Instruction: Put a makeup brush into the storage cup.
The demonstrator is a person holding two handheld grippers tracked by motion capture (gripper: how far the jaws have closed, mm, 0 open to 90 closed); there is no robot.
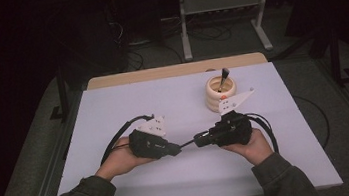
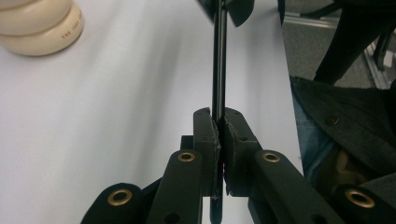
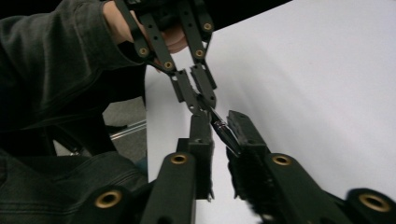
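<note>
A thin dark pen (image 1: 187, 143) hangs level above the white table (image 1: 128, 103), bridging my two grippers. My left gripper (image 1: 178, 149) is shut on one end of it; in the left gripper view the jaws (image 2: 218, 116) pinch the pen (image 2: 219, 60), which runs straight ahead. My right gripper (image 1: 198, 139) faces it, and its jaws (image 3: 218, 119) stand a little apart around the pen's other end (image 3: 223, 130), which lies near one pad. A cream ringed holder (image 1: 220, 92) stands behind the right gripper with another dark pen (image 1: 224, 78) upright in it.
The holder (image 2: 37, 28) is the only other object on the table. A person's dark sleeves come in from the near edge. Beyond the far edge are a grey floor, cables and a metal stand (image 1: 223, 16).
</note>
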